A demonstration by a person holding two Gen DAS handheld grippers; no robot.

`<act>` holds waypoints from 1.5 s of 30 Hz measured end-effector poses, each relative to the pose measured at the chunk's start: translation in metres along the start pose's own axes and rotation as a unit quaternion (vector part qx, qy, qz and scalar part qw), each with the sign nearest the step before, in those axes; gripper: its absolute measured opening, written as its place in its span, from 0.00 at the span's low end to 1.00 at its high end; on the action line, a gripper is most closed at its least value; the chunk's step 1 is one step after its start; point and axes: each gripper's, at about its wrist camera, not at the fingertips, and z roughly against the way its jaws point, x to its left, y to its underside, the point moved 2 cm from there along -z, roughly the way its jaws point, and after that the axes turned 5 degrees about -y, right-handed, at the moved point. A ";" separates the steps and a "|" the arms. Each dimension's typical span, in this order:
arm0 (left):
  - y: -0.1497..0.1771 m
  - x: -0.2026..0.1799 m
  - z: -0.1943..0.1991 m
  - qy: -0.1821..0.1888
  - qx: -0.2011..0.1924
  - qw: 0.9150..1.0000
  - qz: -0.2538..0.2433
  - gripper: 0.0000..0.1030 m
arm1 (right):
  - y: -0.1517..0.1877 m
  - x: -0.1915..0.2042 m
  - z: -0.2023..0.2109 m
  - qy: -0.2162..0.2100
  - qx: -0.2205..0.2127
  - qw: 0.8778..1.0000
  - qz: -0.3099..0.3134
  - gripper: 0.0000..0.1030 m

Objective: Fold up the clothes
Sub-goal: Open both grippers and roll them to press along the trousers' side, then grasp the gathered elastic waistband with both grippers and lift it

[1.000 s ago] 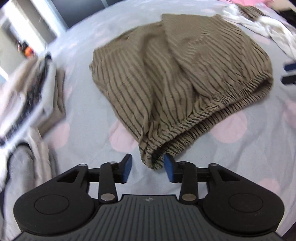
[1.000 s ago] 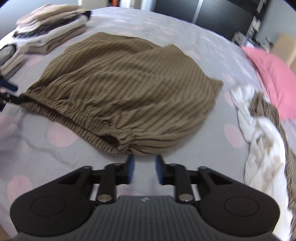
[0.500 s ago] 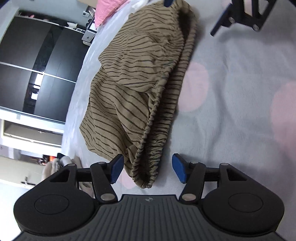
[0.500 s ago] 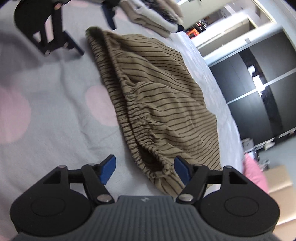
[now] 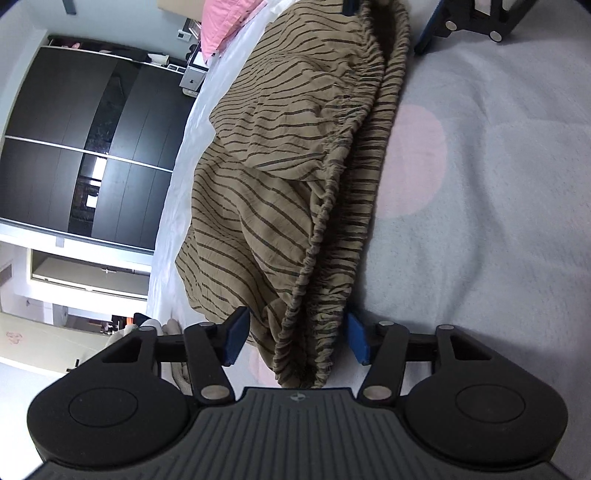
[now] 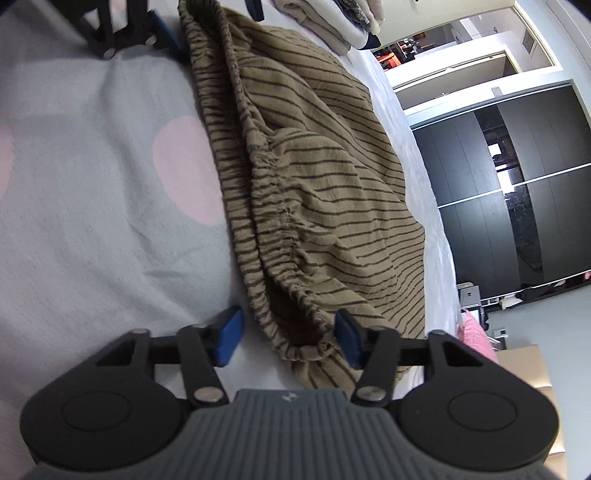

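Note:
A brown striped garment (image 5: 280,177) with an elastic waistband lies on the grey bedspread (image 5: 498,221). My left gripper (image 5: 295,338) is rolled sideways and stands open around one end of the waistband, the gathered cloth between its blue pads. My right gripper (image 6: 286,341) is also open, with the waistband's other end (image 6: 303,332) between its pads. Each gripper shows in the other's view at the far end of the waistband: the right gripper (image 5: 384,14), the left gripper (image 6: 218,14). The same garment (image 6: 314,166) stretches between them.
The bedspread (image 6: 92,184) has pink dots (image 5: 417,162). A stack of folded clothes (image 6: 332,22) sits beyond the garment's far end. A pink pillow (image 5: 225,22) and a cardboard box (image 6: 524,369) lie at the bed's side. Dark wardrobe doors (image 5: 85,147) stand behind.
Both grippers have rolled sideways, opened wider and moved forward, so the waistband ends now sit between their pads. The waistband is drawn straighter between them.

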 end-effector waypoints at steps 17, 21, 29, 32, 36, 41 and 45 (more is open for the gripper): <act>-0.002 0.005 0.058 0.024 -0.037 0.999 -0.025 0.06 | 0.018 -0.012 0.053 -0.034 0.038 0.998 -0.035 0.09; 0.008 -0.002 0.085 0.050 -0.054 0.995 -0.060 0.06 | 0.027 -0.004 0.078 -0.067 0.039 0.996 -0.040 0.09; 0.026 -0.011 0.142 0.138 -0.079 0.983 -0.088 0.06 | 0.033 -0.006 0.131 -0.140 0.054 0.988 -0.046 0.09; 0.033 -0.015 0.158 0.177 -0.084 0.976 -0.095 0.06 | 0.034 -0.003 0.144 -0.176 0.063 0.981 -0.047 0.09; 0.036 -0.021 0.163 0.203 -0.089 0.970 -0.100 0.06 | 0.040 0.013 0.149 -0.183 0.076 0.980 -0.025 0.09; 0.036 -0.038 0.156 0.210 -0.082 0.968 -0.112 0.06 | 0.040 0.019 0.130 -0.189 0.085 0.978 -0.010 0.09; 0.037 -0.051 0.151 0.216 -0.078 0.966 -0.121 0.07 | 0.043 0.021 0.117 -0.189 0.090 0.978 0.017 0.10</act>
